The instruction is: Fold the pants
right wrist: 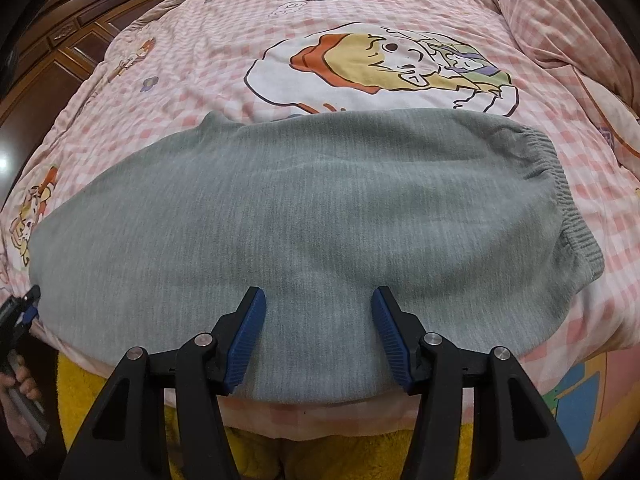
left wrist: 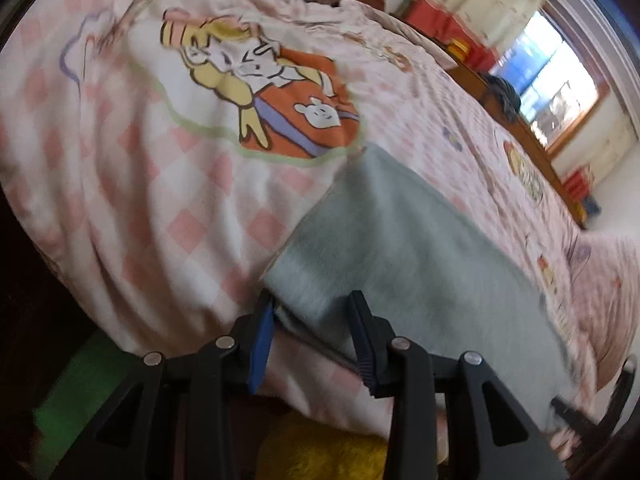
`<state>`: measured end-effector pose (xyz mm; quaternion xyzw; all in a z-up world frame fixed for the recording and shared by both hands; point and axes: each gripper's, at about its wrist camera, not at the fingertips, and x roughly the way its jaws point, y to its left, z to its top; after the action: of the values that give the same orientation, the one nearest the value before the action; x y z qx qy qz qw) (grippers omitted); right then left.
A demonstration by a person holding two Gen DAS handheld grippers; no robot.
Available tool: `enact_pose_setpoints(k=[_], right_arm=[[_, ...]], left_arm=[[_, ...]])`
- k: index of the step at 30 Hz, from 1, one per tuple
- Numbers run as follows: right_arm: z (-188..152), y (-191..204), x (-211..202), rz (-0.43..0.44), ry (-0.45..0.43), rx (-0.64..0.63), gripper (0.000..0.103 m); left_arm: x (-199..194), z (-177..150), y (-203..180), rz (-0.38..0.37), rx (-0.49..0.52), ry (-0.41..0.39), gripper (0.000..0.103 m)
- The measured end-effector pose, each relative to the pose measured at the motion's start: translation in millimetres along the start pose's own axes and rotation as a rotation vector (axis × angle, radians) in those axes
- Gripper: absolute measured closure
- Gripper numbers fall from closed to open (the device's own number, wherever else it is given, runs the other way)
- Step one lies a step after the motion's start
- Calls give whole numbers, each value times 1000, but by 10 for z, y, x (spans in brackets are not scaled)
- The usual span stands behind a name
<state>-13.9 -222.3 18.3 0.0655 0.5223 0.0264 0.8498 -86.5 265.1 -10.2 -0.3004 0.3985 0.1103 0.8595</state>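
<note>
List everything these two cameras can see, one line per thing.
pants: one, grey, folded lengthwise, flat across the near part of the bed, ribbed waistband to the right.
duvet cover: one, pink-and-white check with cartoon prints, covering the bed.
pillow: one, pink check, far right of the bed.
wardrobe: one, dark brown wood, left of the bed.
window: one, bright, on the far wall in the left wrist view.
left gripper: black with blue pads, open around the pants' left end.
right gripper: black with blue pads, open over the pants' near edge.
</note>
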Motion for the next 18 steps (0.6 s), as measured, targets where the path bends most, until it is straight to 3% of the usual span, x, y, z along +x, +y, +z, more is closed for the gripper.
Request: enact_pose_setpoints(k=[2,5,7,12,18], right_arm=[[1,3,-1,-2,-1,0,46],[2,4,-1,2,-1,1,46],[9,-7,2,11,-1,6,46],[12,-21,-29,20,-8,9,46],[-10,-72,-118,37,-27,15,46]], left_arm=[[4,53,-27,-6,-24,-7,65],[-45,75,-114,11,-1,-20,86],[-129,97,-167,0,-1,-37,93],[-410,182,-472,-78,65,-91,95],[-658,171,-1189,-211,234,-104,95]])
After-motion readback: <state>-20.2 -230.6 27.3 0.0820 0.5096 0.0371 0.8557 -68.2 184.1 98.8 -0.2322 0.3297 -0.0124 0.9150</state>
